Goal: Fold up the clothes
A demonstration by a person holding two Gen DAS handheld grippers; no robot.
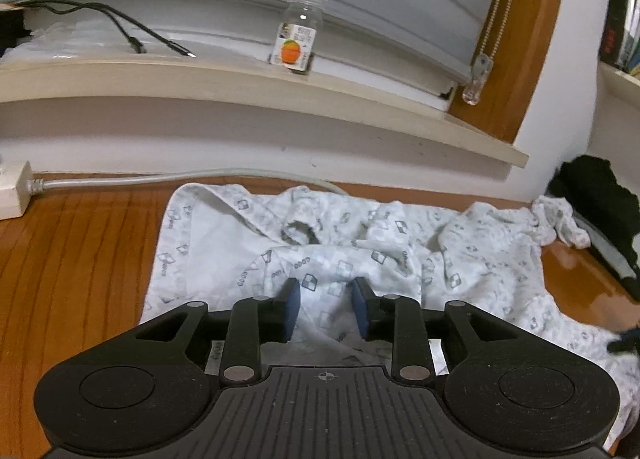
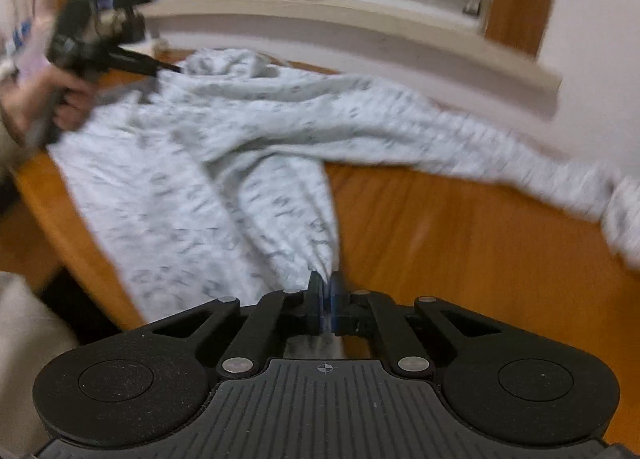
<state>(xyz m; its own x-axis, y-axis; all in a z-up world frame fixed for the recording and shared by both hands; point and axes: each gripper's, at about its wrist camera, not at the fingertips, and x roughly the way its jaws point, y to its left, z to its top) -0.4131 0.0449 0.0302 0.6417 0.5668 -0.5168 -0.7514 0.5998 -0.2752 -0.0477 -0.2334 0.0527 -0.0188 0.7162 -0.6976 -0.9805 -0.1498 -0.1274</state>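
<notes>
Tabletop [image 2: 460,227]: right gripper [image 2: 327,293] pinching shirt [image 2: 192,163].

White garment [image 1: 320,259] with grey square print, crumpled, spread across wooden tabletop, one sleeve stretched sideways.

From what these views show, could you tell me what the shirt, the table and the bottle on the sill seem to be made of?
Shirt: soft woven fabric, probably cotton, matte white with a grey print; it creases and drapes limply. Table: wood or wood veneer, orange-brown and glossy; grain lines and reflections show. Bottle: clear plastic or glass, which one I cannot tell; see-through, with a paper-looking label.
</notes>
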